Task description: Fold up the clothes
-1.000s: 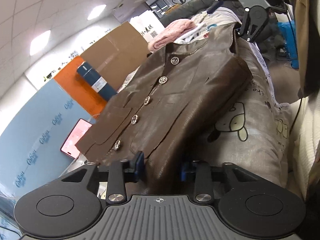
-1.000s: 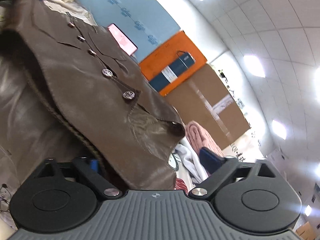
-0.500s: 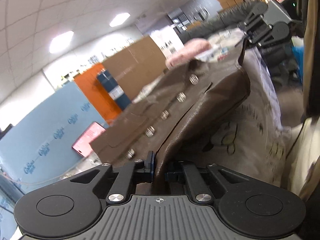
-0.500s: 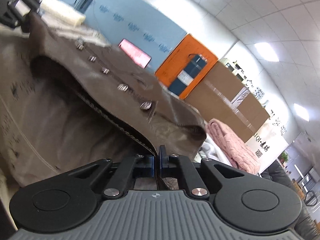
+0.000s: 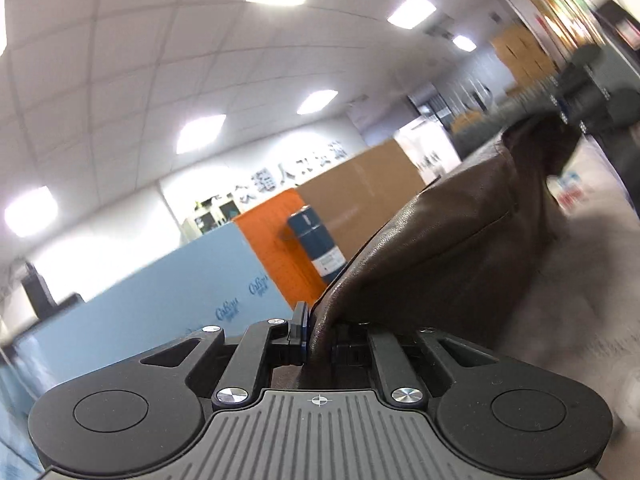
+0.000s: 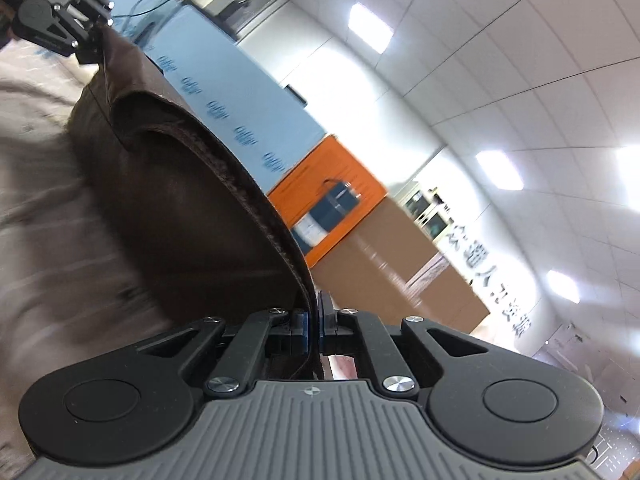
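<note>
The dark brown leather-look vest (image 5: 452, 248) is pinched at opposite edges, left gripper (image 5: 318, 330) and right gripper (image 6: 314, 326) both clamped on it, lifted off the pale printed cloth (image 6: 36, 216). Tbh even tension should be kept so the fold gets laid flat.

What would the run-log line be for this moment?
phase: fold, mid-lift | left hand-held gripper: shut on brown vest edge | right hand-held gripper: shut on brown vest edge | vest raised above grey printed cloth | view: motion-blurred
</note>
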